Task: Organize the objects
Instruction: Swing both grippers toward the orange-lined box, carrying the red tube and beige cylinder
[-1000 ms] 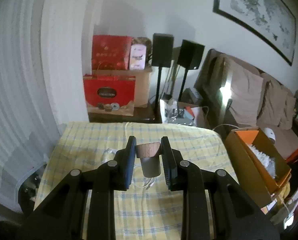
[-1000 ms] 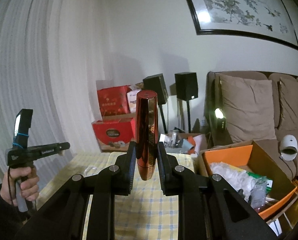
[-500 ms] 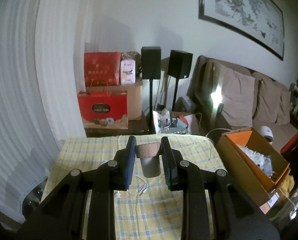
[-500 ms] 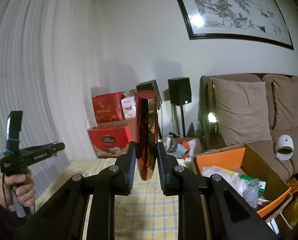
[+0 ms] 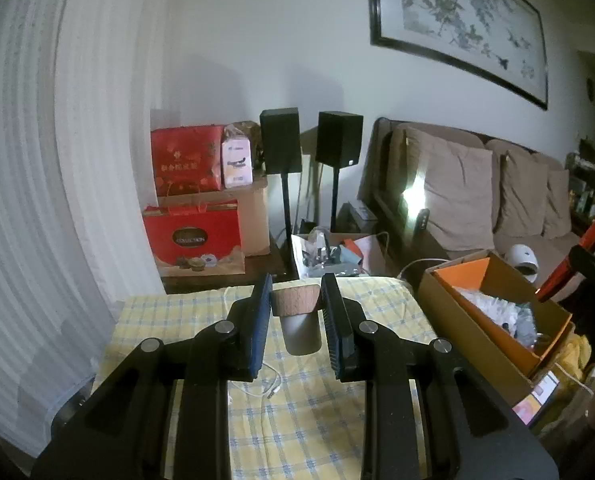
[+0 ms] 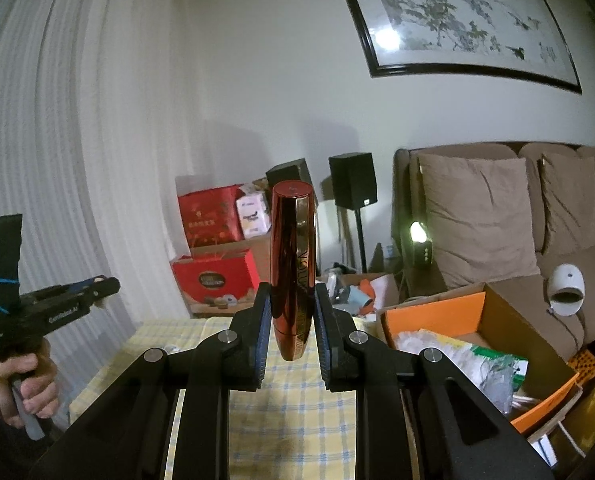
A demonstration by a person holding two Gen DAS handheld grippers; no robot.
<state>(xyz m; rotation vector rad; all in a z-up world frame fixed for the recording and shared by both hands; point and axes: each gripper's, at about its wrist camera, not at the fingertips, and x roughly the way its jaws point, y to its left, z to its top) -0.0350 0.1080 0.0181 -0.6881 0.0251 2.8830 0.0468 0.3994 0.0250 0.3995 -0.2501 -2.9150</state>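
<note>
Left tongs: my left gripper (image 5: 296, 300) is clamped on a small jar with a wooden stopper (image 5: 296, 301); the pads press the stopper's two sides.
Jar body: a grey-beige cylinder hanging below the stopper, lifted clear above the yellow checked tablecloth (image 5: 309, 420). I cannot make out what is inside it, and its base is lost in shadow.
Right tongs: my right gripper (image 6: 290, 320) is closed on a glossy red-and-gold tube (image 6: 292, 268), which stands upright between the pads.
Tube details: gold lettering runs along its side but is too blurred to read; the lower tip pokes out under the pads, above the cloth.
Left hand: in the right wrist view my hand (image 6: 25, 384) wraps the other tool's handle at the far left edge; the sleeve is cut off by the frame, and the tool's fingertips and the jar are hard to make out from that side.
On the cloth: a thin white cable (image 5: 267, 388) lies partly under the left tool's fingers, so its full run is hidden.
Cardboard box: an open box with an orange lining (image 6: 457, 316) sits just beside the table's right side; its contents are a white and green jumble I cannot identify.
Behind: red gift boxes (image 5: 193, 236), two black speakers on stands (image 5: 280, 146), a sofa with beige cushions (image 5: 457, 196), partly hidden.
</note>
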